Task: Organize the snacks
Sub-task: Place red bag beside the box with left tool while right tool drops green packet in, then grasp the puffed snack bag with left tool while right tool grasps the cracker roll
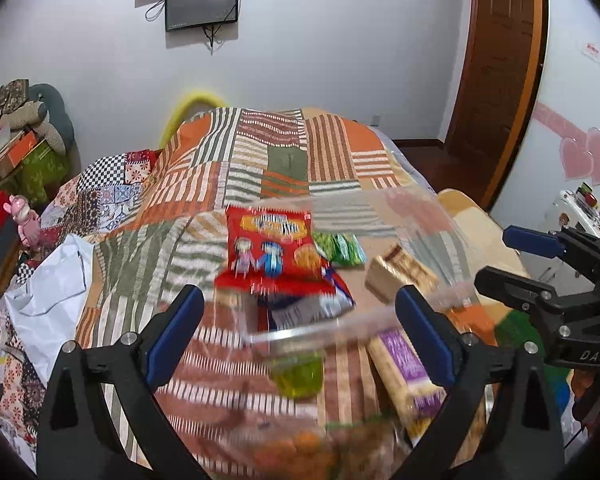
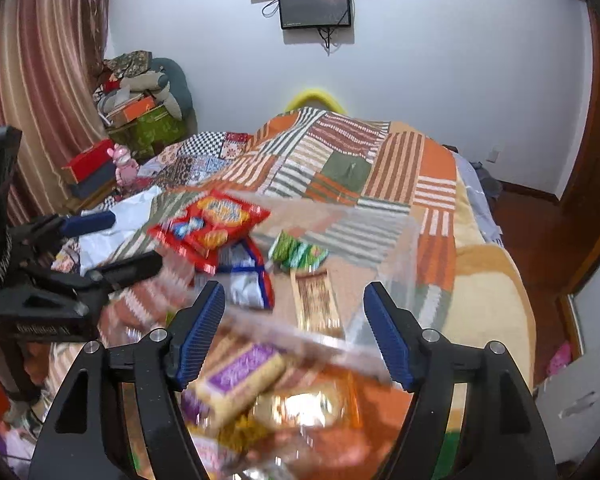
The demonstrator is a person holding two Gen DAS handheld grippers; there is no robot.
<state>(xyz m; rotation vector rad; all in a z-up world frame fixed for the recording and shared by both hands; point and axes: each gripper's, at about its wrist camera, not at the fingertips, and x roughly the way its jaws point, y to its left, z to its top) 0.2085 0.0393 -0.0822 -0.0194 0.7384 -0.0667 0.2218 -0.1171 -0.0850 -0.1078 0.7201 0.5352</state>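
Note:
A clear plastic box [image 1: 300, 334] stands on the patchwork bedspread and holds a red snack bag [image 1: 274, 252], a blue-white bag [image 1: 308, 304], green packets [image 1: 340, 249] and a brown wafer bar [image 1: 400, 270]. My left gripper [image 1: 300, 328] is open and empty just before the box's near rim. A green jelly cup [image 1: 298, 372] and a purple-labelled wafer pack [image 1: 404, 368] lie outside, close to me. My right gripper [image 2: 296, 332] is open and empty above the purple pack [image 2: 240, 376] and blurred orange snack bags [image 2: 312, 404]. The red bag [image 2: 210, 228] sits ahead on the left.
The bedspread [image 1: 288, 160] covers a bed. A white plastic bag [image 1: 52, 284] lies at its left edge. Boxes and a pink toy [image 2: 124, 166] stand by the curtain on the left. A wooden door [image 1: 496, 72] is at the right. Screens hang on the far wall.

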